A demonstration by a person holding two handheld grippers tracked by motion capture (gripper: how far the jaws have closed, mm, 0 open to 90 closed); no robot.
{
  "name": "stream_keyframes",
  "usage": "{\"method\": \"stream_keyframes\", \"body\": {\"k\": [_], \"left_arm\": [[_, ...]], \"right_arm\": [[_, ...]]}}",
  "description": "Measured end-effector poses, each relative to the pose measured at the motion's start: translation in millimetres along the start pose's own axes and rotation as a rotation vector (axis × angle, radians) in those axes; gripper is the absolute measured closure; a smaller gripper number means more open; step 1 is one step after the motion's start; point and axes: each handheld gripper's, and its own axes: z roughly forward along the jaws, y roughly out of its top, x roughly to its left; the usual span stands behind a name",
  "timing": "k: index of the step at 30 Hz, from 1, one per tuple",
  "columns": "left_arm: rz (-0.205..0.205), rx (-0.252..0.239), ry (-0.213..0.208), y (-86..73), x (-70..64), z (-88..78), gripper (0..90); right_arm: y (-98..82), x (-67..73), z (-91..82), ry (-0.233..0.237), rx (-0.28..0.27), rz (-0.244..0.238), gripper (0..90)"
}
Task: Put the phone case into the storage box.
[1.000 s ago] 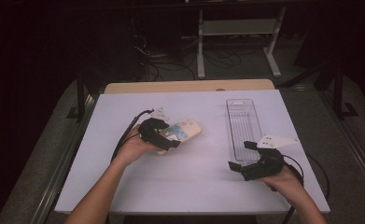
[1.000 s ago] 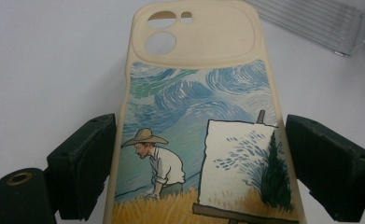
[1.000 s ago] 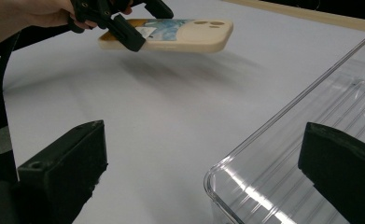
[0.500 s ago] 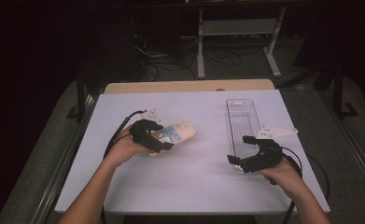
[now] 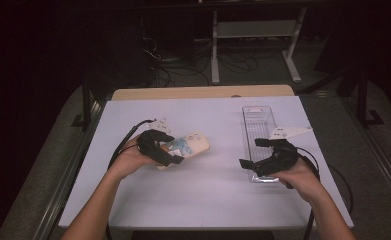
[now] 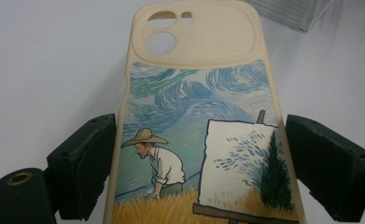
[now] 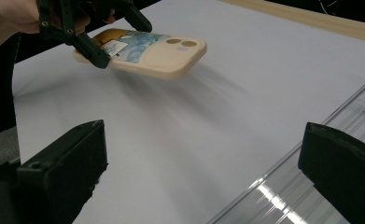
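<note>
A cream phone case (image 5: 192,144) printed with a painter, an easel and a swirling blue sky is held just above the white table. My left gripper (image 5: 172,148) is shut on its lower half, one black jaw on each long edge (image 6: 199,172). The camera cut-outs of the case (image 6: 168,28) point away from the hand. In the right gripper view the case (image 7: 164,51) floats over its shadow, with the left gripper (image 7: 119,39) clamped on it. My right gripper (image 5: 255,152) is open with nothing between its jaws (image 7: 203,172), by the near end of a clear plastic tray (image 5: 258,120).
The clear tray (image 7: 283,196) lies lengthwise on the right half of the white table top (image 5: 208,195). A wooden strip (image 5: 203,92) runs along the far edge. Beyond it, on the dark floor, stand a metal frame (image 5: 253,30) and cables.
My right gripper has lifted a little and moved away from the near table edge toward the tray. The left gripper and the phone case have stayed almost in place.
</note>
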Motion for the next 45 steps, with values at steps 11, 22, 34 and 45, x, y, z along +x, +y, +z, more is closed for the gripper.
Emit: {"method": "stream_keyframes", "body": {"k": [11,22,34,45], "left_arm": [[0.018,-0.012,-0.034,2.0,0.5,-10.3,11.5],[0.058,0.0,-0.073,3.9,-3.2,-14.7,11.5],[0.094,-0.008,-0.098,6.4,-9.3,-18.1,11.5],[0.146,-0.005,-0.14,7.2,-12.0,-16.7,11.5]], "right_arm": [[17.6,-0.9,6.3,0.03,0.021,-0.033,0.8],[38.7,-3.3,16.4,0.068,0.03,-0.074,0.8],[58.1,-8.6,34.1,0.113,0.057,-0.112,0.8],[64.0,-12.1,51.0,0.177,0.081,-0.133,0.8]]}}
